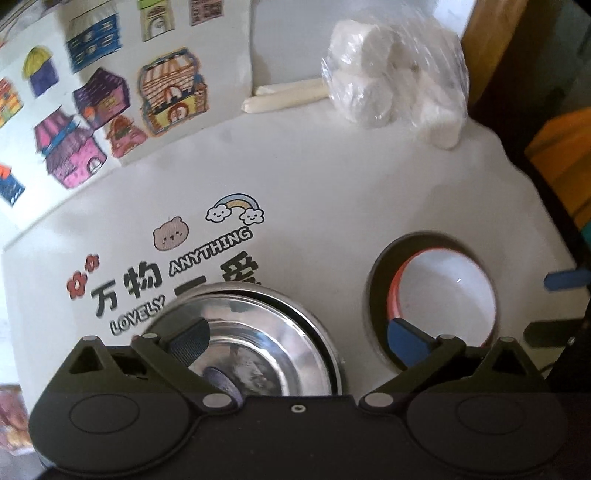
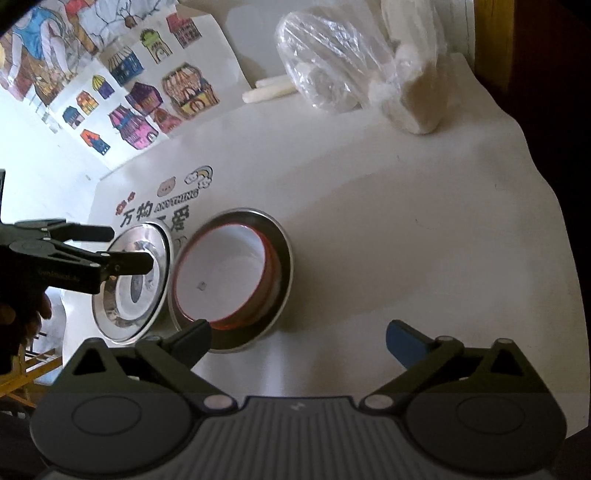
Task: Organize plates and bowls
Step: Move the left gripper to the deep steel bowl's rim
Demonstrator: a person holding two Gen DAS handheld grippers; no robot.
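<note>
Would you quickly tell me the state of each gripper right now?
Left gripper: open, holding nothing, above the steel bowl.
Right gripper: open, holding nothing, near the red-rimmed white bowl.

This looked like a home, likely a child's corner. The white bench (image 2: pixel 369 229) carried cartoon stickers (image 1: pixel 173 266): a bear, a rainbow, flowers and lettering. On the wall behind hung hand-coloured drawings of houses (image 1: pixel 110 99). A clear plastic bag of white rolls (image 1: pixel 391 74) and two pale sticks (image 1: pixel 284 96) lay at the back, with wooden furniture (image 2: pixel 491 33) alongside.
</note>
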